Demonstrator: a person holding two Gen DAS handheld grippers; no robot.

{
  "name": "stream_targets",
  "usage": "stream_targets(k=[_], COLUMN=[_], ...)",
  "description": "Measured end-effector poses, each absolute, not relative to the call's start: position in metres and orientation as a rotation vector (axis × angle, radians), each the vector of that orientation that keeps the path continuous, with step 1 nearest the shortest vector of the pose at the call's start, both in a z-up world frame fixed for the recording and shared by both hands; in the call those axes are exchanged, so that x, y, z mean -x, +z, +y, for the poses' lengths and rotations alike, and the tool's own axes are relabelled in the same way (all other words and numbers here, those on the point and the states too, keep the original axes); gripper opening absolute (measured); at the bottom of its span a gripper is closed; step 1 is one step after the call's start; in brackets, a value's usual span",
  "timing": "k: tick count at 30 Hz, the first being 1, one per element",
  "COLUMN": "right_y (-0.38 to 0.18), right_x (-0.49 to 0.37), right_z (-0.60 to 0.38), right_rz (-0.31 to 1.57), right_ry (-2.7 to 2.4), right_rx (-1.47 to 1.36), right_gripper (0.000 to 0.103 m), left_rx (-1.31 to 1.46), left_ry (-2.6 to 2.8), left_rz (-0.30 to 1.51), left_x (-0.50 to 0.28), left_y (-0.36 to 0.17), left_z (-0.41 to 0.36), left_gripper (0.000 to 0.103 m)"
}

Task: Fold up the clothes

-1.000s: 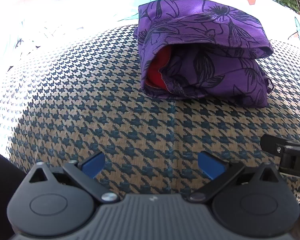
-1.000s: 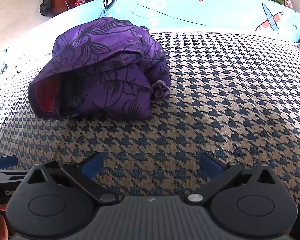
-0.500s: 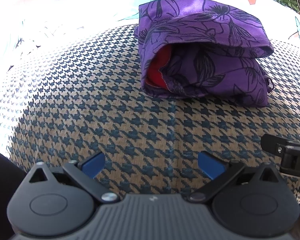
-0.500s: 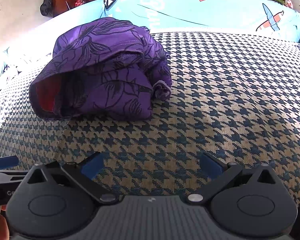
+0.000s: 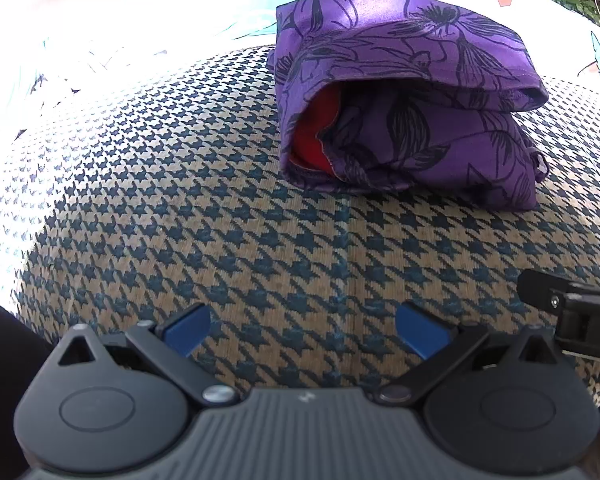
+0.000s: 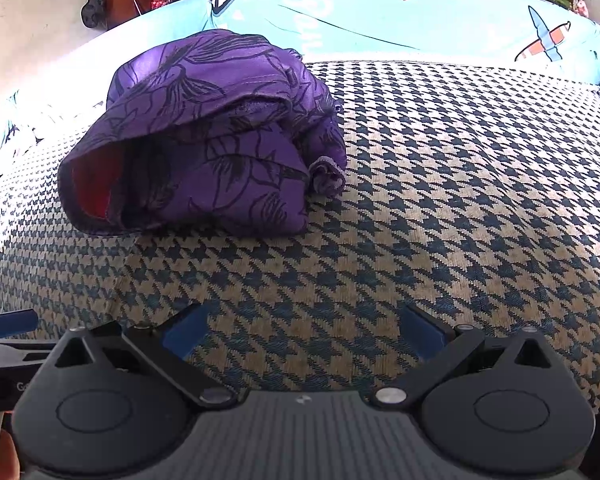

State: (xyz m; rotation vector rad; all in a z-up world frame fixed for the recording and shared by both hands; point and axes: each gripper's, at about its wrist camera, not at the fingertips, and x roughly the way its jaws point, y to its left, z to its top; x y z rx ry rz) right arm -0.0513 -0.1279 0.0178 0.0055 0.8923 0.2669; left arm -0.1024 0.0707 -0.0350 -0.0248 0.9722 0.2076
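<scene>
A purple cloth with black flower lines and a red inside (image 5: 412, 112) is lying folded in a soft bundle on the blue-and-tan checked blanket (image 5: 228, 216). It is sitting near the far edge, where the light blue sheet with pictures (image 6: 420, 20) is showing. The left gripper (image 5: 302, 326) is hanging over the blanket with its blue fingers (image 5: 186, 326) spread wide, holding nothing. The right gripper (image 6: 302, 334) is doing the same, wide apart and holding nothing. Both are well apart from the bundle.
</scene>
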Motion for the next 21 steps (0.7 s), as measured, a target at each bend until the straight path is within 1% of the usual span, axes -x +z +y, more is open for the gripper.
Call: stream_targets(k=[21], right_y=[0.0184], right_x=[0.0523], right_z=[-0.1294], right_rz=[0.892], right_ry=[0.270], right_rx=[-0.006], right_gripper=[0.103], left_rx=[0.014], left_ry=[0.208], left_rz=[0.969], left_x=[0.1060], left_y=[-0.0401], left_z=[0.0645], left_gripper=[0.103])
